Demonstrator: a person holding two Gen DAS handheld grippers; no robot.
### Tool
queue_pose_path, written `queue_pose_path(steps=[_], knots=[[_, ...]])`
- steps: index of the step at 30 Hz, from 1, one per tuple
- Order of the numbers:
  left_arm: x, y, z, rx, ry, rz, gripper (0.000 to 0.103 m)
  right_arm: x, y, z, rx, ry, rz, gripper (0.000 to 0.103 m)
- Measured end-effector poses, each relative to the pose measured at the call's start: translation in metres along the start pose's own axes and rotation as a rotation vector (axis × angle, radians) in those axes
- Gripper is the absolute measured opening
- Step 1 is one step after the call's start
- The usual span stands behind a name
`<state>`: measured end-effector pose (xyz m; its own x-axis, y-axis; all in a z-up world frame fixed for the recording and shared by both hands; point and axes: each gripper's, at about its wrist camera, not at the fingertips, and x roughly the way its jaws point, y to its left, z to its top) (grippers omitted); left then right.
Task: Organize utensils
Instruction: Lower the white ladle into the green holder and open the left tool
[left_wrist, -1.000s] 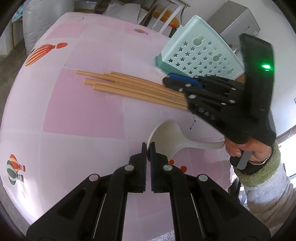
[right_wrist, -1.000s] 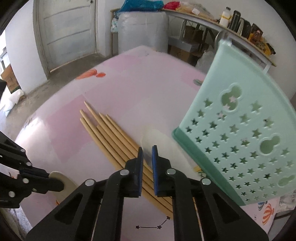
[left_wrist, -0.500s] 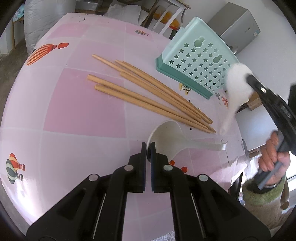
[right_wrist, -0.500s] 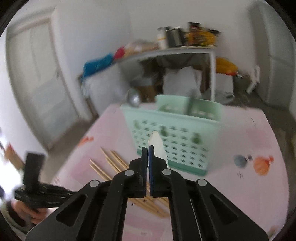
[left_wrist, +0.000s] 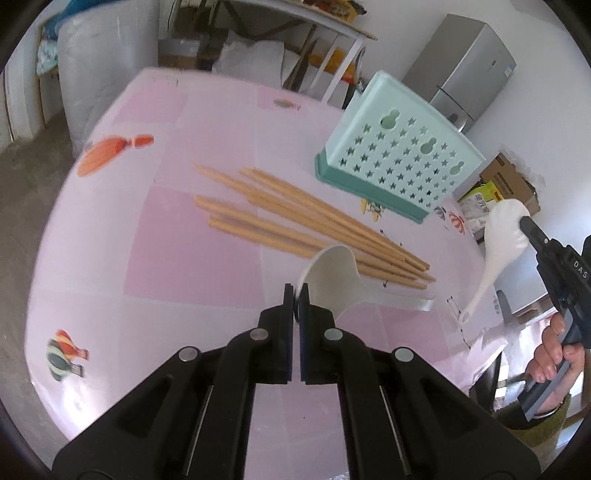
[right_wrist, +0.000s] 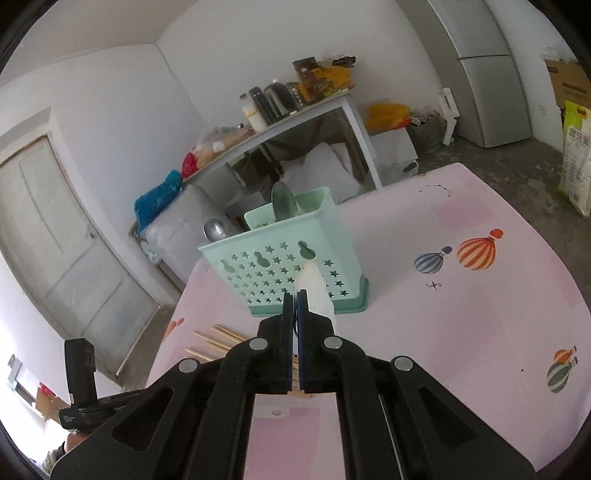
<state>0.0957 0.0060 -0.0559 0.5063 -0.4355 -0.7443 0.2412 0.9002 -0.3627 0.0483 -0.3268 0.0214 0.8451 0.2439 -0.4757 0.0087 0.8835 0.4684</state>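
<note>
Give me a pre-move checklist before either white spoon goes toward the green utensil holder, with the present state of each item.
1. Right gripper shut on its white spoon: ok.
2. Left gripper shut on the other white spoon's bowl rim: ok.
3. Green utensil holder upright on the pink table: ok.
4. Free room in the holder: cannot tell; two metal spoons already stand in it.
5. Wooden chopsticks put away: not ok, loose on the table.
</note>
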Motion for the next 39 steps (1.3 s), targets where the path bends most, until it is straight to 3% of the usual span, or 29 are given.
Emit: queue_pose_path(steps=[15,22,25,28,31,34,39], knots=[[-0.067,-0.041,0.041,0.203,-0.257,0.132,0.001,-0.013,-0.01,-0.001,0.014,-0.023,0.022,0.002],[-0.11,-0.069,0.087,0.303,-0.46,0.183,0.001,-0.017,-0.01,0.0,0.007,-0.03,0.038,0.002],[-0.12,-0.087,0.104,0.363,-0.555,0.241,0.001,-0.02,-0.013,0.0,0.019,-0.032,0.047,0.002],[-0.116,-0.106,0.115,0.441,-0.615,0.309,0.001,-0.022,-0.014,0.002,0.018,-0.035,0.045,0.002],[-0.095,-0.122,0.123,0.539,-0.647,0.428,0.001,-0.022,-0.016,0.003,0.024,-0.038,0.046,0.002],[-0.067,-0.137,0.124,0.659,-0.636,0.538,0.001,-0.024,-0.017,0.002,0.025,-0.04,0.041,0.002],[-0.032,-0.155,0.116,0.799,-0.584,0.61,0.001,-0.025,-0.019,0.002,0.033,-0.043,0.039,0.002]])
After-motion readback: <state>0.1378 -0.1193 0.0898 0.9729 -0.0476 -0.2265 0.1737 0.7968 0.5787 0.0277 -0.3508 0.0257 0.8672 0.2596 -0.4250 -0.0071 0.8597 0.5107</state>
